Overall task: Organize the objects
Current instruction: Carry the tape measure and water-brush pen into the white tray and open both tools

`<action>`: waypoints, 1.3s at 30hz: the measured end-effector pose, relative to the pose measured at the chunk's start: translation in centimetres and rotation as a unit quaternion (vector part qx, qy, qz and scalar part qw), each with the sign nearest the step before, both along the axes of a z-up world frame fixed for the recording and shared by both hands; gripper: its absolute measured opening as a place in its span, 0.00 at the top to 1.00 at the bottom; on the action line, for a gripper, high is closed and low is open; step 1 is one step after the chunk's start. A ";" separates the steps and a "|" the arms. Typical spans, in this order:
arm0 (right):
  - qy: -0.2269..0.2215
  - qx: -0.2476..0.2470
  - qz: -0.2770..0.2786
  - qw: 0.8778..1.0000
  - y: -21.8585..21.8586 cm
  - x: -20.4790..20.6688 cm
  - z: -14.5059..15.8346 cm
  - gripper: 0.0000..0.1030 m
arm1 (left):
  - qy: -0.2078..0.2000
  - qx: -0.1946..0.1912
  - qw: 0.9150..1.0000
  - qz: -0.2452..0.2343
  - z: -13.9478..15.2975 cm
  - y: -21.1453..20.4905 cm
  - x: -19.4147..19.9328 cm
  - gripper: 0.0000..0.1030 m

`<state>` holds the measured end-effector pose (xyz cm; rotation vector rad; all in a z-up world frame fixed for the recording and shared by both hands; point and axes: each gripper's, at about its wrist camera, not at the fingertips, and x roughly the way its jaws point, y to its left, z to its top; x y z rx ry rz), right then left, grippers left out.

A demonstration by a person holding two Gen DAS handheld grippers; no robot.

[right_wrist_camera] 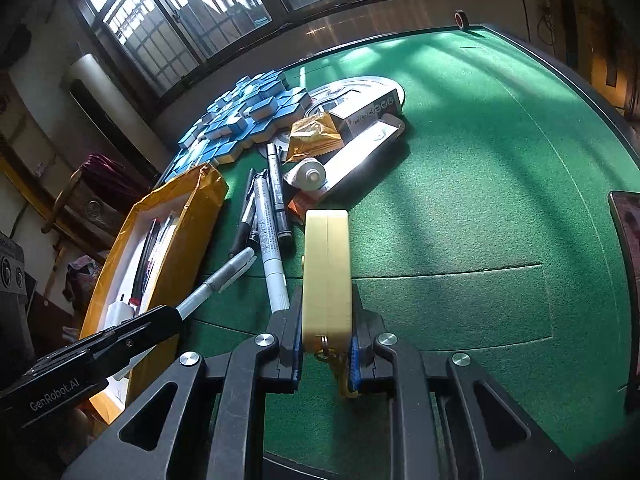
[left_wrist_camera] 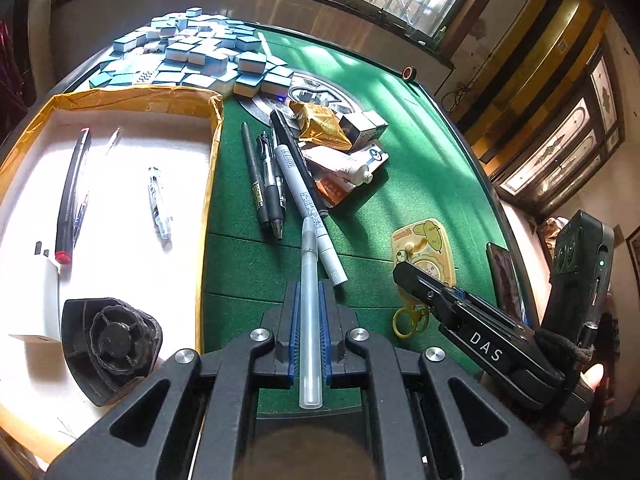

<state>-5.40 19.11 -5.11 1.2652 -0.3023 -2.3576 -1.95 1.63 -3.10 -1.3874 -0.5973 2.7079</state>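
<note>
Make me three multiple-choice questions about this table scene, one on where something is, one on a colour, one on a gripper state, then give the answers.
1. Where is the black fan-like part?
A. inside the yellow-edged box
B. on the tile pile
C. on the green felt

2. What colour is the table felt?
A. red
B. green
C. grey

3. What does the left gripper hold?
A. nothing
B. a tube
C. a silver pen

Answers: 1 A, it lies on the box's white floor. 2 B, the surface is green. 3 C, the pads clamp the pen.

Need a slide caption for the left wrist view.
Left claw grips a silver pen beside the open box.
</note>
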 end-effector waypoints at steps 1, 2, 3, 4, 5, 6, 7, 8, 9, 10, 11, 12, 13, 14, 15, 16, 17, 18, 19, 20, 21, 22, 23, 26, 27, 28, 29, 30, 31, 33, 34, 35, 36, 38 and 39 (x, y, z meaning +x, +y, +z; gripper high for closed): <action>0.004 -0.002 0.003 1.000 -0.2 0.1 0.4 0.85 | 0.005 0.002 1.000 0.003 0.4 -0.2 0.2 0.94; 0.008 -0.003 0.005 1.000 -0.4 0.3 0.7 0.85 | 0.011 0.004 1.000 0.005 0.8 -0.4 0.5 0.94; 0.011 -0.006 0.007 1.000 -0.6 0.4 1.1 0.85 | 0.017 0.007 1.000 0.007 1.1 -0.6 0.7 0.94; 0.015 -0.009 0.011 1.000 -0.9 0.6 1.4 0.85 | 0.023 0.010 1.000 0.010 1.4 -0.9 0.9 0.94; 0.020 -0.011 0.015 1.000 -1.1 0.8 1.8 0.85 | 0.027 0.011 0.999 0.013 1.7 -1.2 1.2 0.94; 0.025 -0.011 0.018 0.999 -1.4 0.9 2.2 0.85 | 0.031 0.011 0.999 0.016 1.9 -1.5 1.3 0.94; 0.029 -0.011 0.021 0.999 -1.7 1.1 2.4 0.85 | 0.034 0.013 0.999 0.021 2.1 -1.8 1.5 0.94; 0.031 -0.013 0.025 0.999 -2.0 1.1 2.7 0.85 | 0.036 0.015 0.999 0.026 2.3 -2.3 1.7 0.94; 0.032 -0.016 0.029 0.999 -2.3 1.2 2.9 0.85 | 0.038 0.018 0.999 0.030 2.4 -2.7 1.8 0.94; 0.034 -0.018 0.034 0.999 -2.6 1.3 3.1 0.85 | 0.039 0.021 0.998 0.033 2.4 -3.1 1.9 0.94; 0.035 -0.019 0.038 0.998 -3.0 1.4 3.3 0.85 | 0.041 0.023 0.998 0.038 2.6 -3.5 2.1 0.94; 0.036 -0.020 0.043 0.998 -3.4 1.5 3.4 0.85 | 0.043 0.023 0.998 0.043 2.7 -4.0 2.3 0.94; 0.037 -0.021 0.049 0.998 -3.9 1.6 3.5 0.85 | 0.046 0.023 0.998 0.048 2.9 -4.4 2.5 0.94; 0.037 -0.023 0.055 0.998 -4.4 1.6 3.6 0.85 | 0.050 0.026 0.997 0.053 3.1 -5.0 2.8 0.94; 0.036 -0.025 0.061 0.997 -5.0 1.6 3.7 0.85 | 0.054 0.028 0.996 0.059 3.4 -5.6 3.0 0.94; 0.035 -0.027 0.068 0.997 -5.5 1.6 3.8 0.85 | 0.059 0.028 0.996 0.066 3.6 -6.2 3.2 0.94; 0.034 -0.030 0.075 0.996 -6.1 1.6 3.8 0.85 | 0.063 0.027 0.995 0.074 3.9 -6.9 3.4 0.94; 0.032 -0.033 0.083 0.995 -6.8 1.5 3.9 0.85 | 0.067 0.027 0.994 0.083 4.2 -7.6 3.6 0.94; 0.031 -0.036 0.091 0.995 -7.5 1.4 4.0 0.85 | 0.071 0.027 0.993 0.091 4.4 -8.5 3.8 0.94; 0.030 -0.039 0.099 0.994 -8.2 1.3 4.2 0.85 | 0.074 0.026 0.992 0.101 4.6 -9.4 3.9 0.94; 0.031 -0.040 0.107 0.993 -9.0 1.3 4.3 0.85 | 0.076 0.023 0.991 0.111 4.7 -10.3 4.0 0.94; 0.031 -0.040 0.115 0.992 -9.8 1.2 4.4 0.85 | 0.077 0.022 0.989 0.121 4.8 -11.2 4.1 0.94; 0.032 -0.039 0.122 0.991 -10.5 1.0 4.5 0.85 | 0.077 0.021 0.988 0.131 4.8 -12.2 4.1 0.94; 0.027 -0.042 0.140 0.989 -12.7 0.6 4.4 0.85 | 0.075 0.016 0.985 0.156 4.7 -14.9 3.9 0.94; 0.023 -0.043 0.145 0.988 -13.4 0.4 4.3 0.85 | 0.072 0.015 0.984 0.163 4.3 -15.8 3.7 0.94; 0.019 -0.044 0.150 0.988 -14.1 0.2 4.2 0.85 | 0.068 0.016 0.983 0.168 4.0 -16.7 3.4 0.94; 0.014 -0.045 0.154 0.987 -14.8 0.0 4.0 0.85 | 0.064 0.017 0.983 0.173 3.5 -17.4 3.1 0.94; 0.009 -0.045 0.159 0.986 -15.4 -0.1 3.8 0.85 | 0.059 0.016 0.982 0.178 3.0 -18.2 2.9 0.94; 0.005 -0.042 0.163 0.986 -16.1 -0.2 3.5 0.85 | 0.050 0.015 0.981 0.185 2.4 -18.9 2.6 0.94; -0.004 -0.035 0.170 0.985 -17.3 -0.4 3.0 0.85 | 0.034 0.018 0.981 0.189 1.2 -19.9 2.0 0.94; -0.010 -0.031 0.175 0.984 -18.0 -0.6 2.7 0.85 | 0.027 0.020 0.981 0.190 0.7 -20.3 1.8 0.94; -0.015 -0.026 0.178 0.984 -18.4 -0.7 2.4 0.85 | 0.021 0.016 0.981 0.191 0.4 -20.5 1.6 0.94; -0.019 -0.021 0.181 0.983 -18.9 -0.8 2.1 0.85 | 0.016 0.010 0.981 0.193 0.0 -20.5 1.5 0.94; -0.024 -0.011 0.182 0.983 -19.8 -1.1 1.6 0.85 | 0.002 -0.002 0.980 0.198 -0.6 -20.8 1.1 0.94; -0.027 -0.008 0.182 0.983 -20.1 -1.3 1.5 0.85 | -0.005 -0.006 0.980 0.199 -0.8 -20.9 0.9 0.94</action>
